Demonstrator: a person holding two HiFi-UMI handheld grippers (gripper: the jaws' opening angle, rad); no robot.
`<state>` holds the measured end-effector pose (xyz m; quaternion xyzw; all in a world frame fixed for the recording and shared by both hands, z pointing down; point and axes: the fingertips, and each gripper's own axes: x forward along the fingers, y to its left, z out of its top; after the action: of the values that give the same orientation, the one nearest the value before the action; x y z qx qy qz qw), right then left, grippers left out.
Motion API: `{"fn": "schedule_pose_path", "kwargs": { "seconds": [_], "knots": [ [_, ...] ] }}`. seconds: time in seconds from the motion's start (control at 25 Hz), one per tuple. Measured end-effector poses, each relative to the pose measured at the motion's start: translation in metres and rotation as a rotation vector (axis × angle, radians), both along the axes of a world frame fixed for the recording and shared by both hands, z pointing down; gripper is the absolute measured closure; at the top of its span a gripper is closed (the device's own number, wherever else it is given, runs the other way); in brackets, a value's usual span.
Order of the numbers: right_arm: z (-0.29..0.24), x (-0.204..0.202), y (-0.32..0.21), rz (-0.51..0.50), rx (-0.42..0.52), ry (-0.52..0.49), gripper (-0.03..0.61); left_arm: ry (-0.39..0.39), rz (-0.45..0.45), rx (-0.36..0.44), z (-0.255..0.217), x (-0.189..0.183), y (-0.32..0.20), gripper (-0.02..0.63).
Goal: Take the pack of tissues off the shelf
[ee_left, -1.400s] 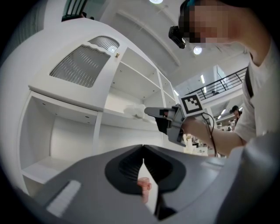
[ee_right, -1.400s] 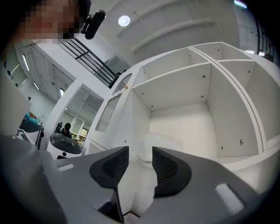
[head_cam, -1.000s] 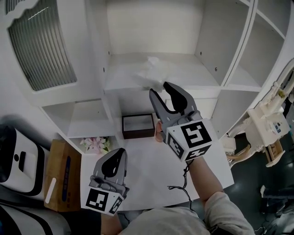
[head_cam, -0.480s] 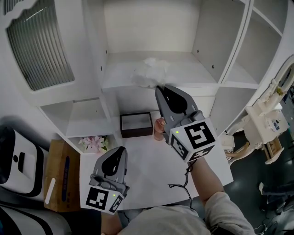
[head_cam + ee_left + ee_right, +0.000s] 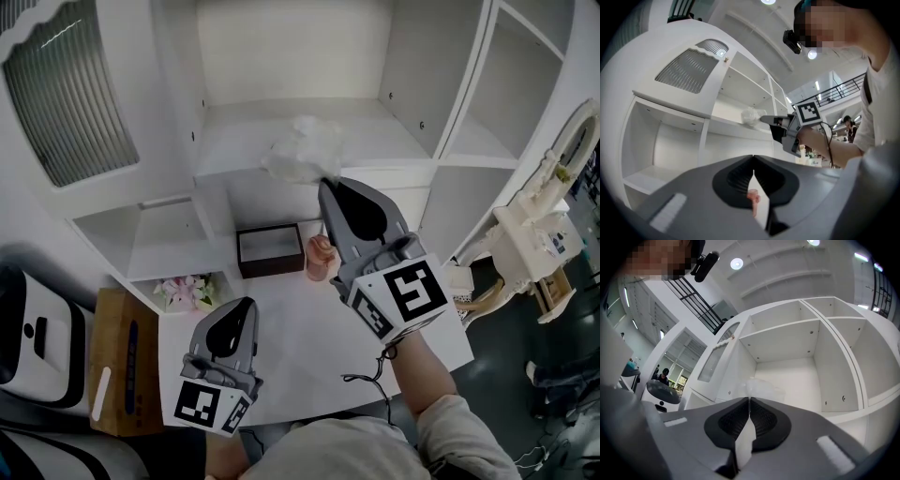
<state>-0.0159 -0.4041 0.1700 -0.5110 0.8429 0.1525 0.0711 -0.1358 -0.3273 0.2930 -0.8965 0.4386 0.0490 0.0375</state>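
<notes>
Jaws of the right gripper [image 5: 328, 185] have just been closing and now meet on the near edge of the pack of tissues [image 5: 302, 150], pinching its crinkled wrapper at the tips, as far as I can see. That pack sits at the front edge of the white shelf [image 5: 225, 145], about midway along it. On my left gripper [image 5: 246, 305] the jaws are together with nothing held, and it hovers low over the bench [image 5: 300, 356], well apart from the shelf.

White shelf [image 5: 234, 141] — translucent-white tissue pack [image 5: 302, 152]
</notes>
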Motion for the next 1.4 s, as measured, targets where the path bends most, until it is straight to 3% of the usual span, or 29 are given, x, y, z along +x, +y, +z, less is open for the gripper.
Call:
{"fn": "schedule_pose_path", "kwargs": {
  "seconds": [0.76,1.4],
  "knots": [
    [0.019,0.035,0.068,0.085,0.032,0.013,0.575,0.002,0.132,-0.019,0.021,0.031,0.029,0.612],
    [0.058,0.062,0.120,0.147,-0.034,0.001,0.575,-0.020,0.202,-0.009,0.020,0.055,0.063,0.612]
  ]
}}
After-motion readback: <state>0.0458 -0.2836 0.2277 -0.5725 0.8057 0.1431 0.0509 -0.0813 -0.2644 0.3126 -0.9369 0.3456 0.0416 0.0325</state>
